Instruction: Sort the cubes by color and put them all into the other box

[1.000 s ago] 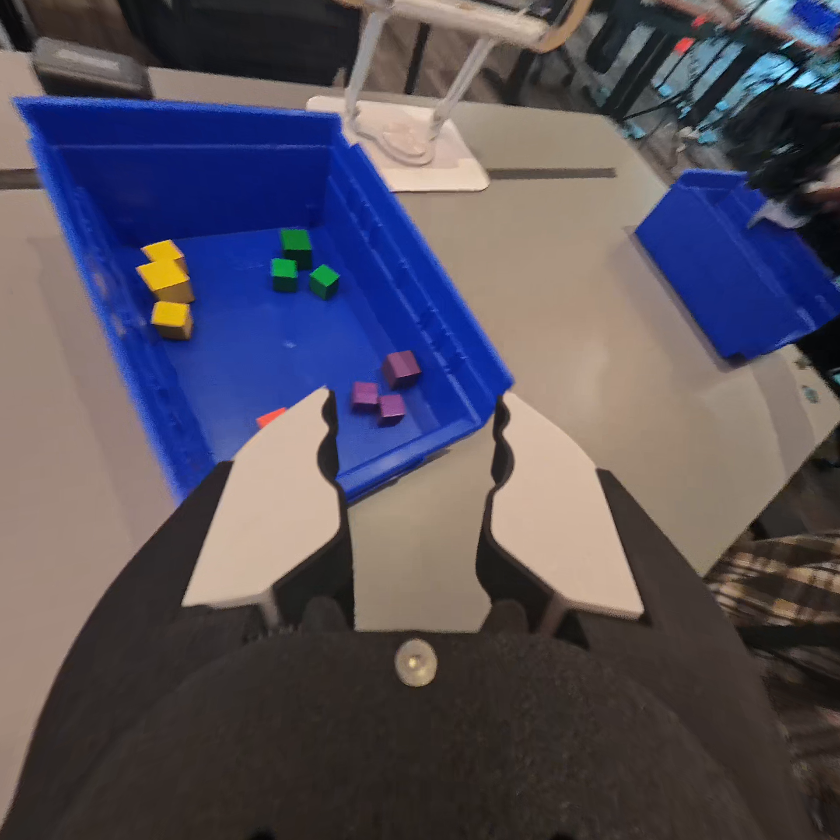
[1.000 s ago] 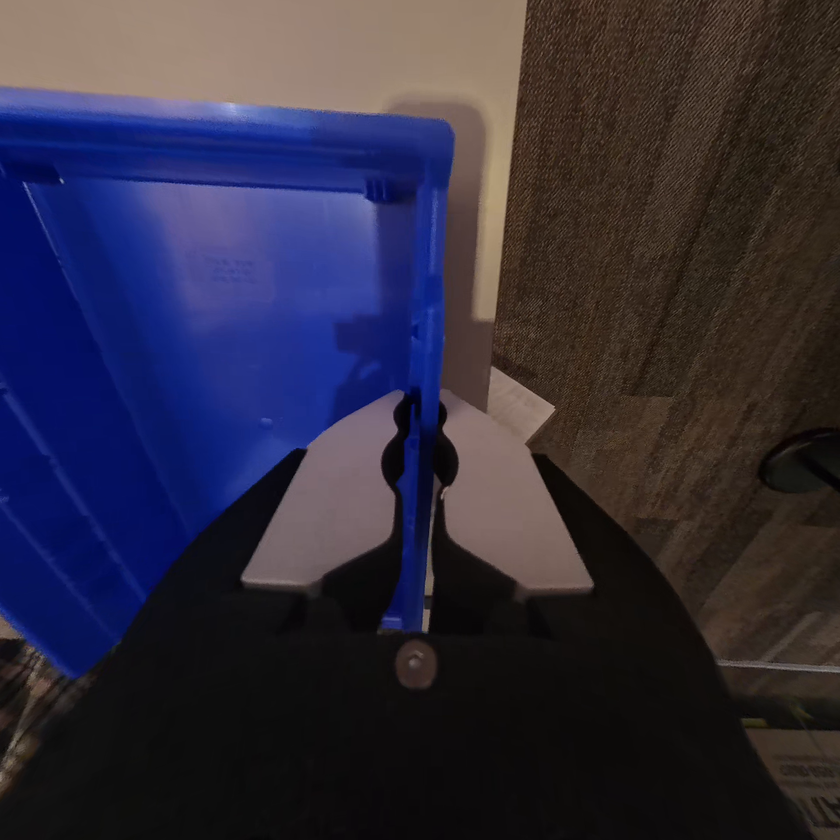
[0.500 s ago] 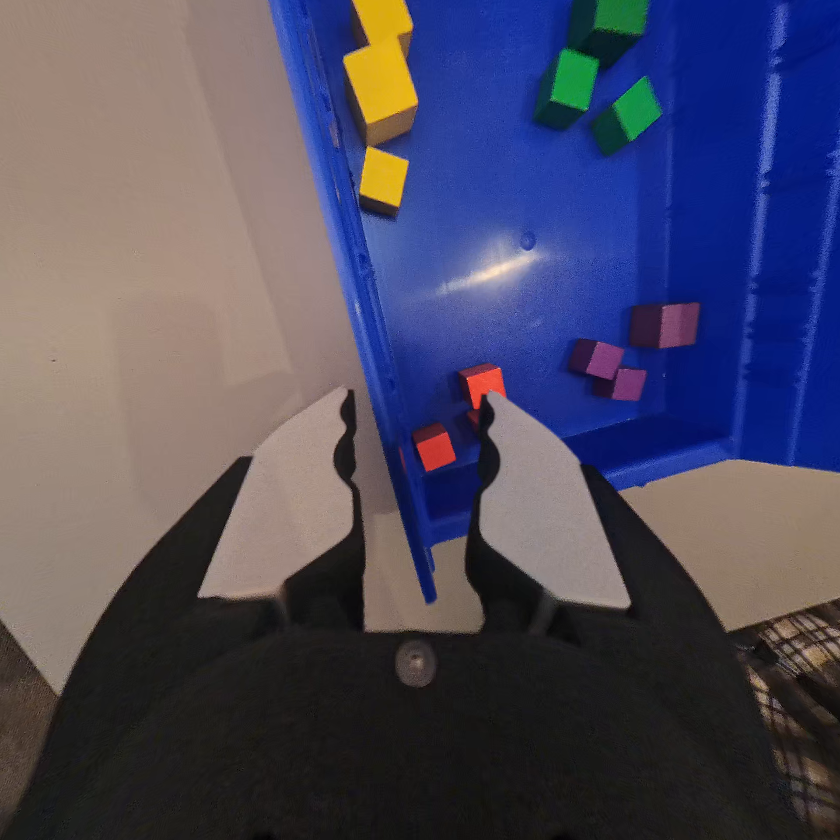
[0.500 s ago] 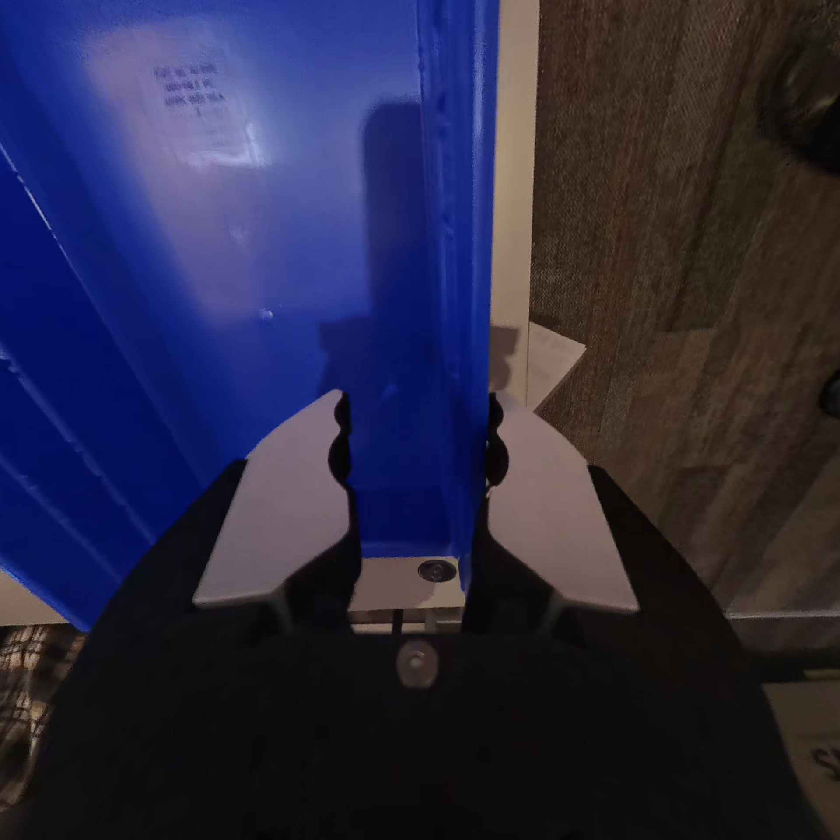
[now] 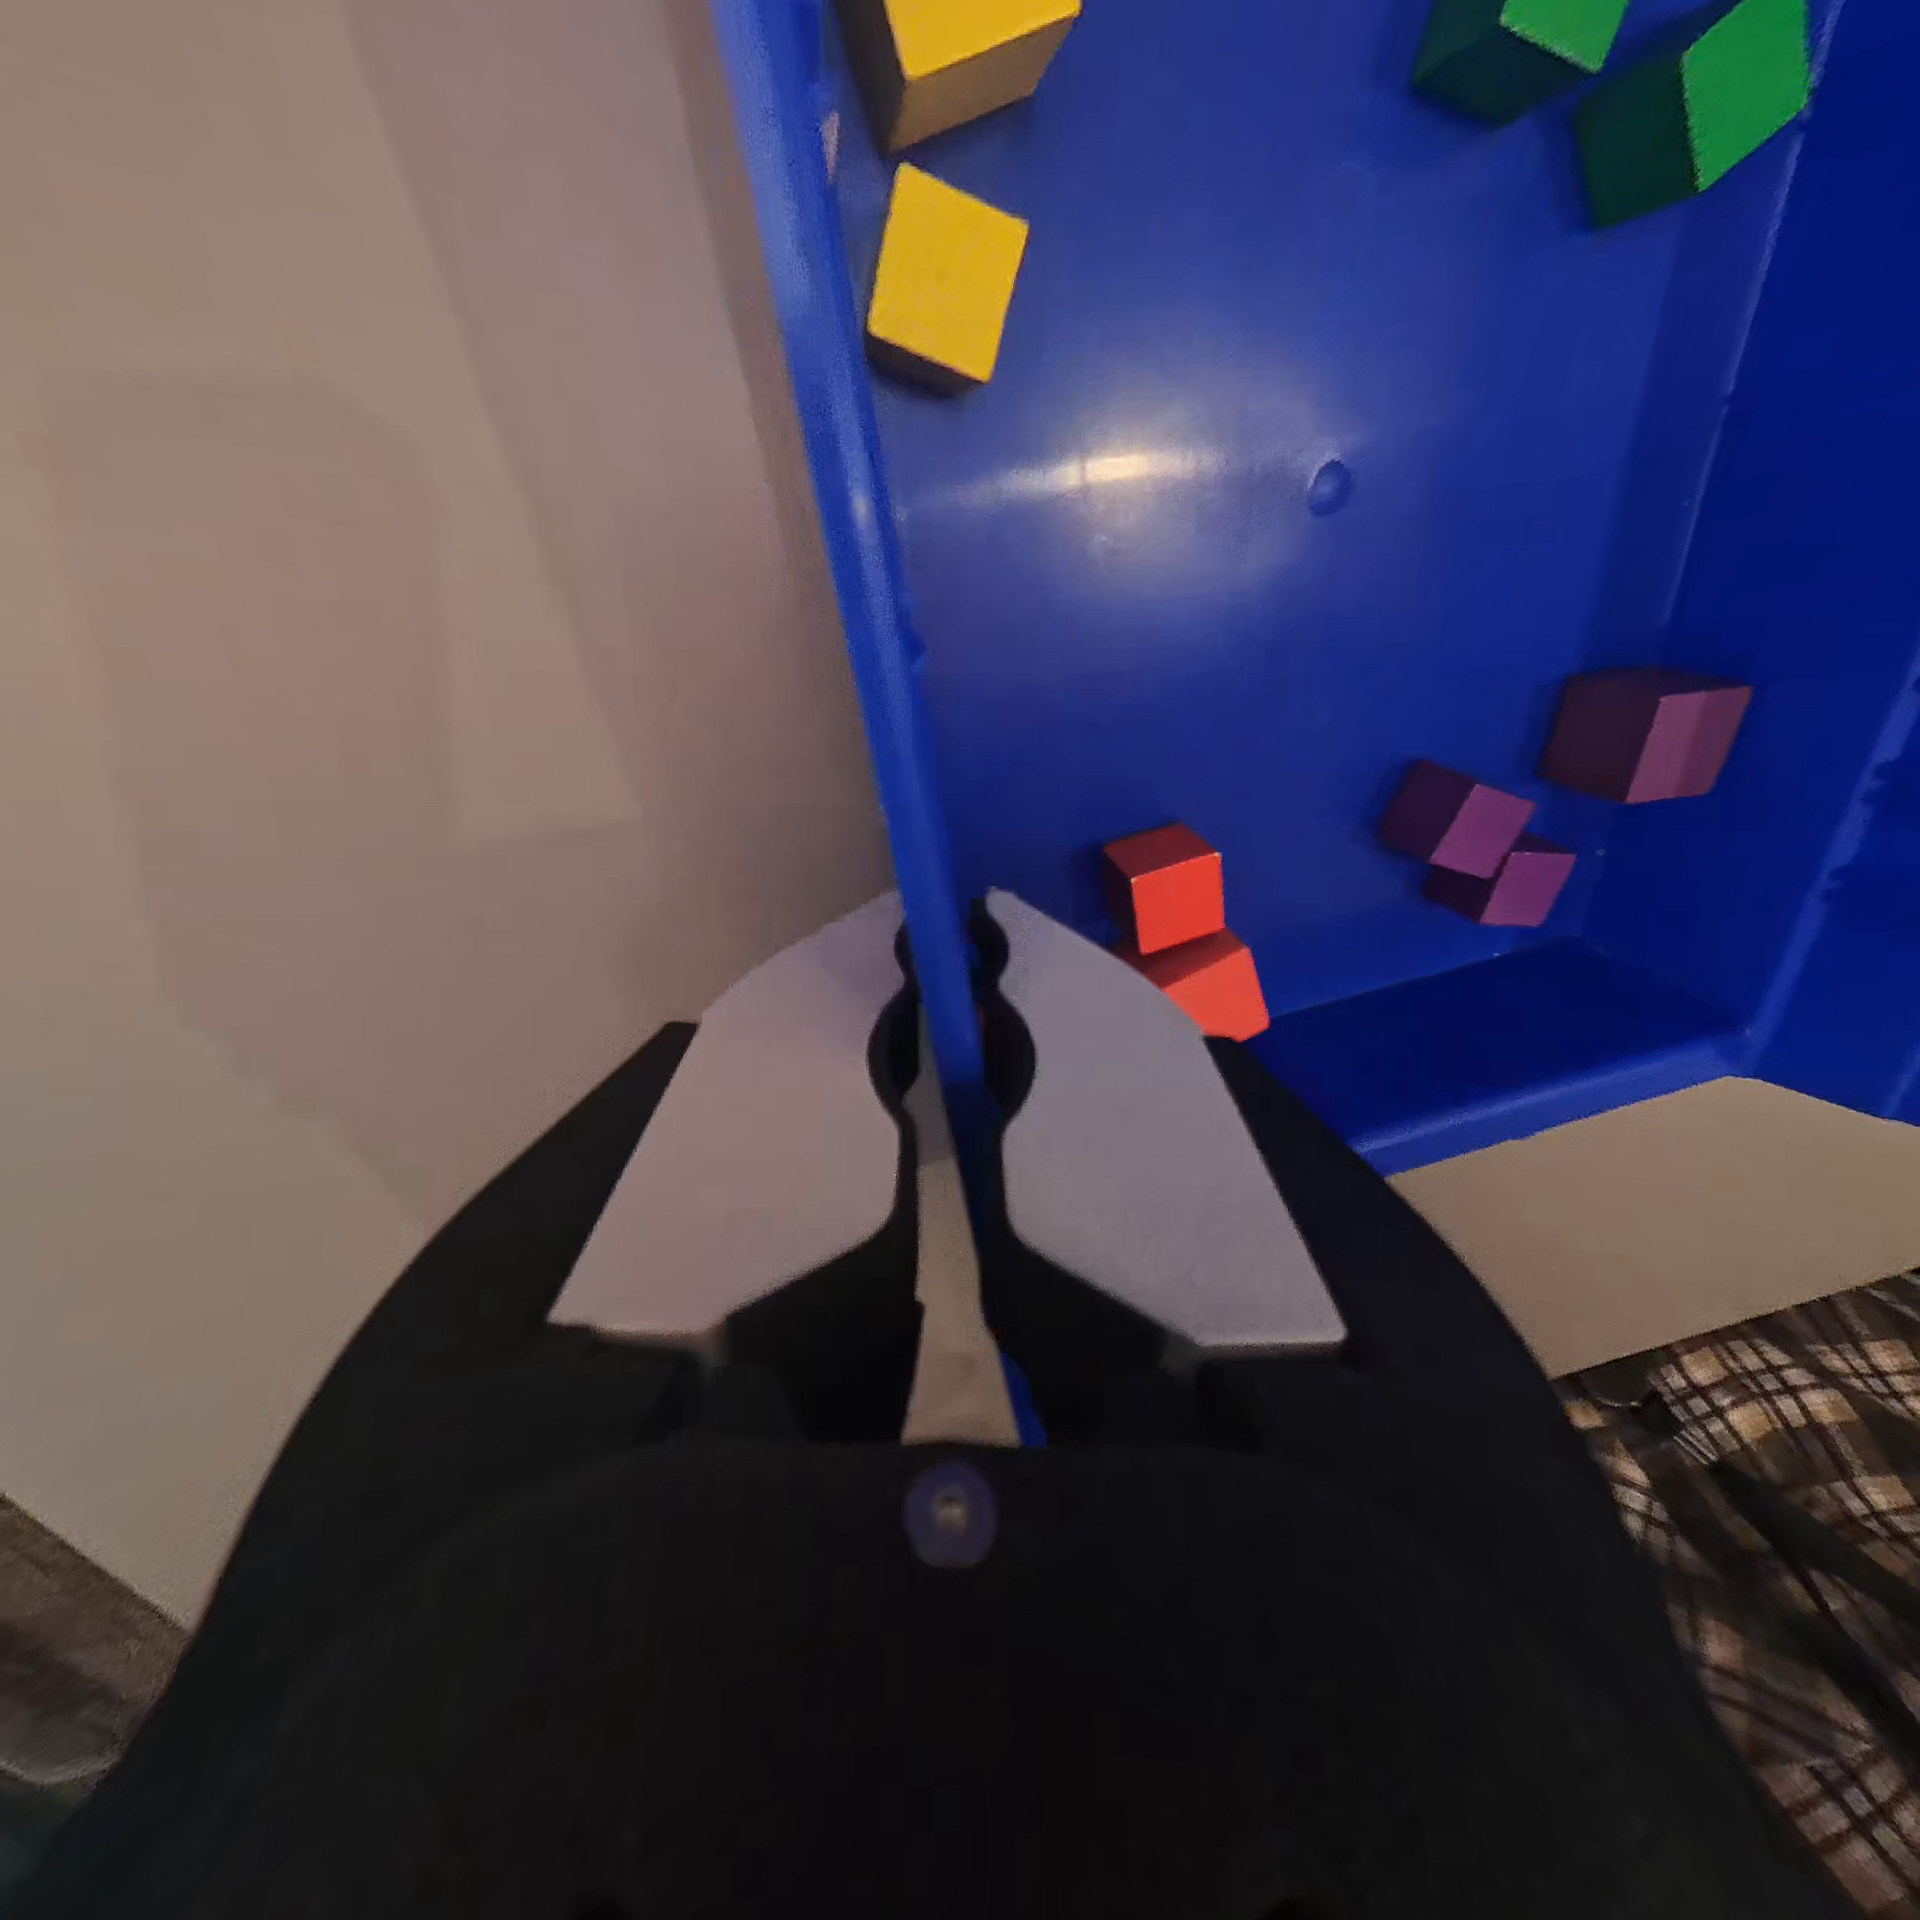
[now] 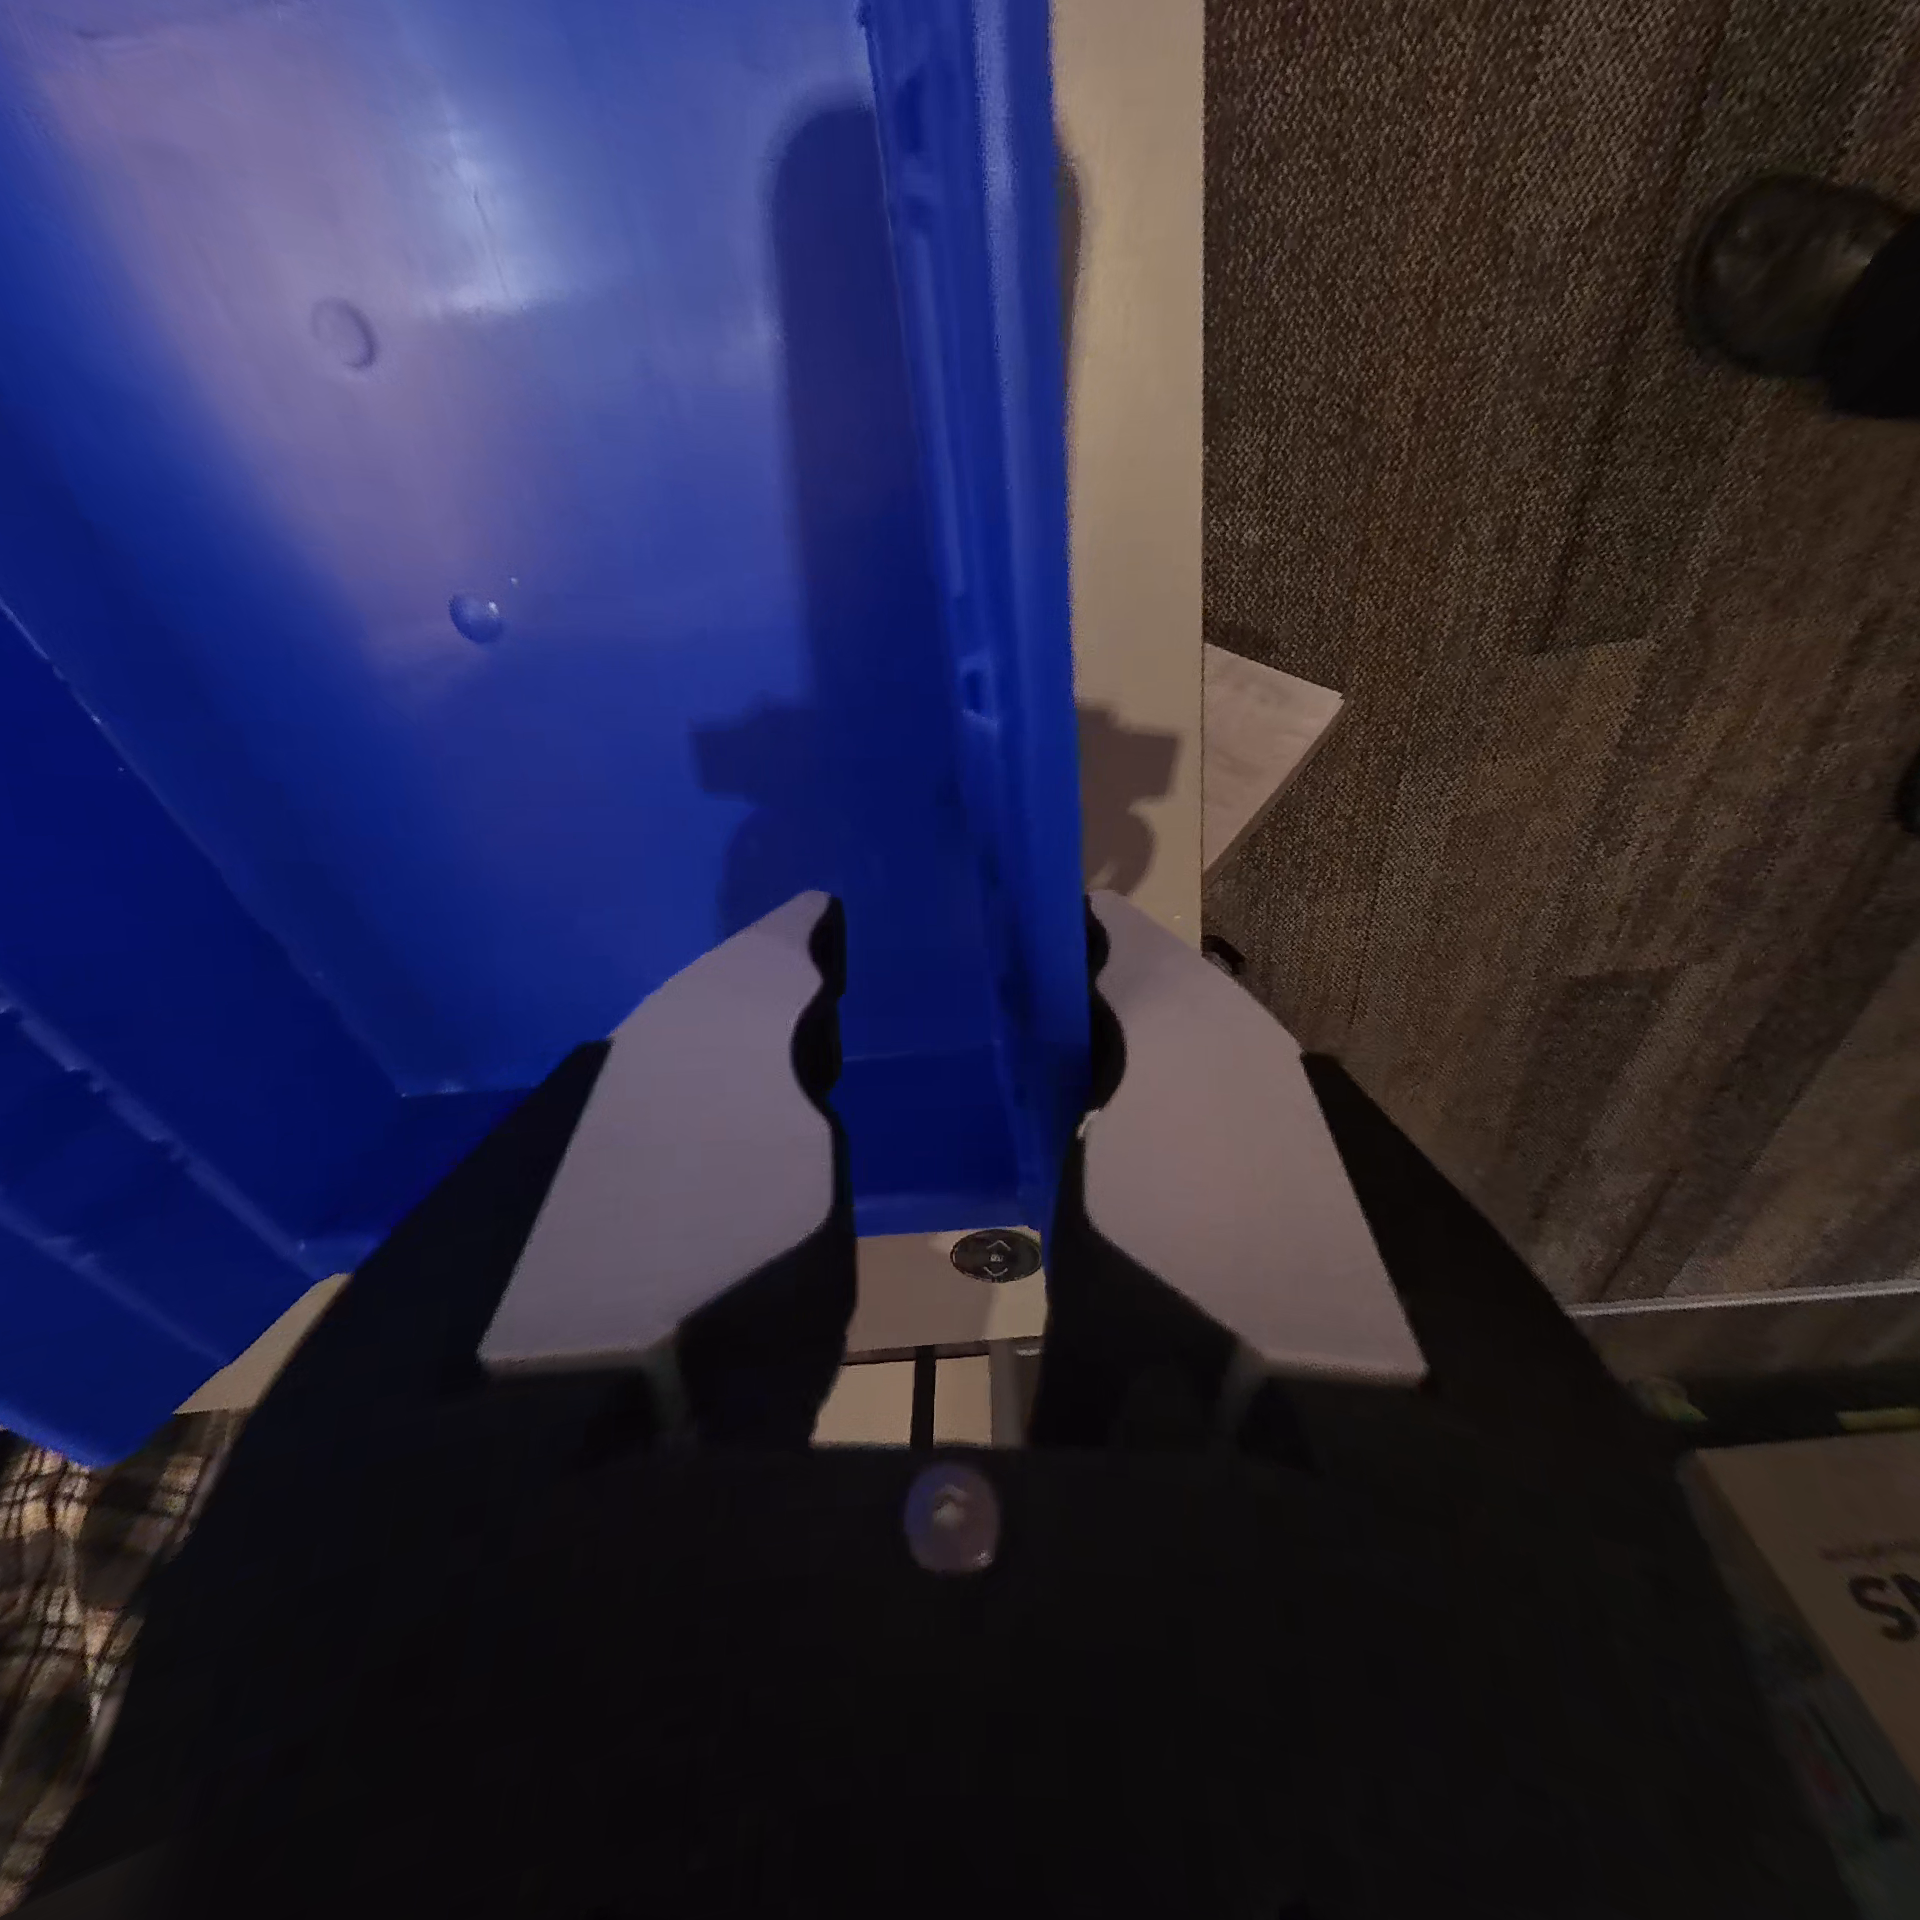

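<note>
The pale table (image 5: 364, 623) carried everything I had in view, with brown carpet (image 6: 1558, 623) showing past its edge on the right wrist view. On it sat two blue plastic boxes: the filled box (image 5: 1195, 540) under my left gripper (image 5: 940, 920), and the empty box (image 6: 416, 520) under my right gripper (image 6: 961, 925). My left jaws were closed tight on the filled box's thin side wall, one inside and one outside, close to the near corner. My right jaws stood apart, straddling the empty box's right wall near its near corner; the outer one looked to be against the wall, the inner one clear of it, so nothing was gripped there. Inside the filled box the cubes lay grouped by colour: yellow cubes (image 5: 945, 275) against the wall I held, green cubes (image 5: 1704, 114) at the far right, purple cubes (image 5: 1475, 842) towards the near right, and red cubes (image 5: 1169, 888) just beside my inner left jaw. I judged the boxes stiff, smooth and light, so a pinch on the wall near a corner should hold, though one-sided lifting might tip one and slide the cubes. The cubes looked like light, hard painted wood, best taken across two flat opposite faces.
</note>
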Tool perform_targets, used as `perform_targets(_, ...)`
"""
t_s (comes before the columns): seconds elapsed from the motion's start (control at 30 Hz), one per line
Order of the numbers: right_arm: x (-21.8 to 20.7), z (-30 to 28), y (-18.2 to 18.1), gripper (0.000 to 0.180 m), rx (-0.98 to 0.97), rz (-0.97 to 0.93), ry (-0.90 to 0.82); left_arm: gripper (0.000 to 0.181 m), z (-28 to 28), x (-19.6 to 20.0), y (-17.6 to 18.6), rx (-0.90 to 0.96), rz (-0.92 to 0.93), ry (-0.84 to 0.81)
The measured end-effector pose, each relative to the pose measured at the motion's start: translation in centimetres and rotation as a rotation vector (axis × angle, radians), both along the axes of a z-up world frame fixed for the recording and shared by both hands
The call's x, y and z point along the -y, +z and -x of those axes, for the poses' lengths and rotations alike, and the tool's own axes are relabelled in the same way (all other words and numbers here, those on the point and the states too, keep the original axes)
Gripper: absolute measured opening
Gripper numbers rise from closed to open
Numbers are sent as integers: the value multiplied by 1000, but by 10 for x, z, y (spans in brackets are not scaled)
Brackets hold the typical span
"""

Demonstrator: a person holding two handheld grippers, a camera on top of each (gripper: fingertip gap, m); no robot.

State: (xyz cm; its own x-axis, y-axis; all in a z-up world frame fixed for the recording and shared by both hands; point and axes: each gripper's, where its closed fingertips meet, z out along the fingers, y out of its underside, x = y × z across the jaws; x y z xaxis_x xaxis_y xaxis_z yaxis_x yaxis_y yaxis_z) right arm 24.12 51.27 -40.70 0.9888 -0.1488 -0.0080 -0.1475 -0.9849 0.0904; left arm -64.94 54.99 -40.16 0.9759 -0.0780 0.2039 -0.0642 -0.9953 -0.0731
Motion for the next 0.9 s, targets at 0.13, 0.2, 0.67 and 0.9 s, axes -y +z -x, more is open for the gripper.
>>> perform_targets(0.13,1,-10,-1,12,29,-2,3,6,6,1,0,40,2,40)
perform_targets(0.2,0,-7,-1,8,-20,-22,-32,6,15,5,0,18,3,43)
perform_targets(0.67,0,-6,-1,6,-55,-43,-26,5,128,69,1,-65,-9,185)
perform_targets(0.9,-1,-6,-2,6,-55,-56,-31,5,171,89,1,-67,-29,262)
